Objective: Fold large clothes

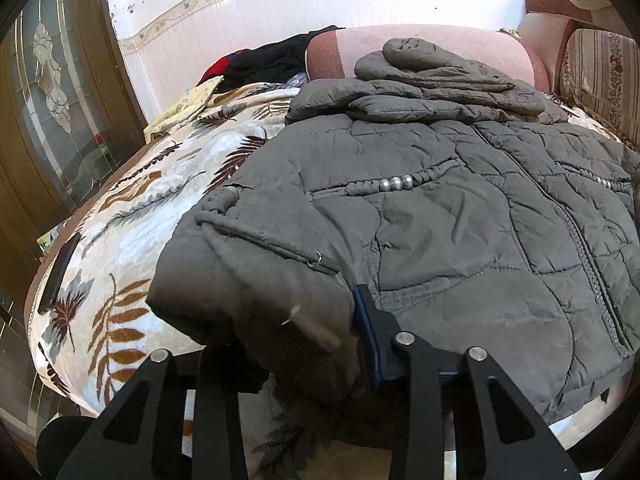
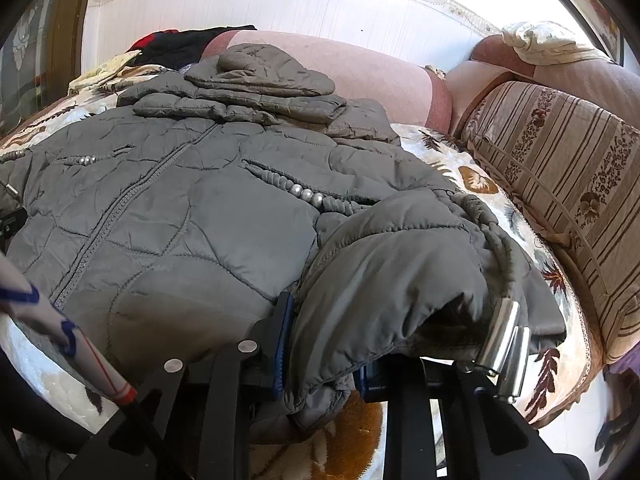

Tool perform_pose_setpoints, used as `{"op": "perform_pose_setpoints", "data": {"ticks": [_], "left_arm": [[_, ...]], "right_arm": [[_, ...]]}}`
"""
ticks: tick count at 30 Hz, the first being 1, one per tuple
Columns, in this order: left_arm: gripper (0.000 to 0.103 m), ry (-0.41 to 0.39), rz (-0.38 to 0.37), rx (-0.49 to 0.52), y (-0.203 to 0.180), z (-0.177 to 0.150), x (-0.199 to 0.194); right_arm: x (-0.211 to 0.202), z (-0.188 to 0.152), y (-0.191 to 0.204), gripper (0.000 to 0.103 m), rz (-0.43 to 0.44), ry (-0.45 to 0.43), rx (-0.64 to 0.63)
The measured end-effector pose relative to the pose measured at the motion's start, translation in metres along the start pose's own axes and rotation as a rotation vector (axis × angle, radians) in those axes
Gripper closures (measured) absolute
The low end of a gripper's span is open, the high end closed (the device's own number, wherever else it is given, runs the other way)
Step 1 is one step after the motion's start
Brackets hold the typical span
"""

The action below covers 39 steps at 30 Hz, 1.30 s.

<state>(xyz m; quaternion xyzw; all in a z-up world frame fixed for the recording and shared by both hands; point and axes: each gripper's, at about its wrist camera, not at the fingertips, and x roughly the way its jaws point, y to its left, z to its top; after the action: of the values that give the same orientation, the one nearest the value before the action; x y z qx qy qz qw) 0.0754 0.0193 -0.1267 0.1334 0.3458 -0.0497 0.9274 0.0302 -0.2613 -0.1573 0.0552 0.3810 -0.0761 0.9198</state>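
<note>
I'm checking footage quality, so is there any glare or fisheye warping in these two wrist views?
Left wrist view: the wall is blown out white, and the door bows. Right wrist view: the wall is equally overexposed, the striped cushion curves, and corners are vignetted black.

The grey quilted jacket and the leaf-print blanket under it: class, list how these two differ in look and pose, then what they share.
1. The jacket is plain grey; the blanket is cream with brown and grey leaves.
2. The jacket is puffy and stitched; the blanket looks flat and plush.
3. The jacket lies on top with its near corners bunched up; the blanket lies spread out beneath it.
Both are soft textiles.
</note>
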Motion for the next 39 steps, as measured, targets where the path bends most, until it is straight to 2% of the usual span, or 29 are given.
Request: {"op": "perform_pose_setpoints", "data": {"ticks": [6, 21, 39], "left_arm": [[0.073, -0.011, -0.006, -0.003, 0.001, 0.0, -0.002], [0.08, -0.054, -0.009, 0.004, 0.002, 0.0, -0.014], [0.081, -0.074, -0.028, -0.017, 0.012, -0.003, -0.032]], "right_arm": [[-0.004, 0.0, -0.002, 0.081, 0.005, -0.021, 0.011], [-0.015, 0.001, -0.006, 0.083, 0.011, -0.06, 0.018], [-0.037, 0.003, -0.019, 0.083, 0.035, -0.109, 0.047]]}}
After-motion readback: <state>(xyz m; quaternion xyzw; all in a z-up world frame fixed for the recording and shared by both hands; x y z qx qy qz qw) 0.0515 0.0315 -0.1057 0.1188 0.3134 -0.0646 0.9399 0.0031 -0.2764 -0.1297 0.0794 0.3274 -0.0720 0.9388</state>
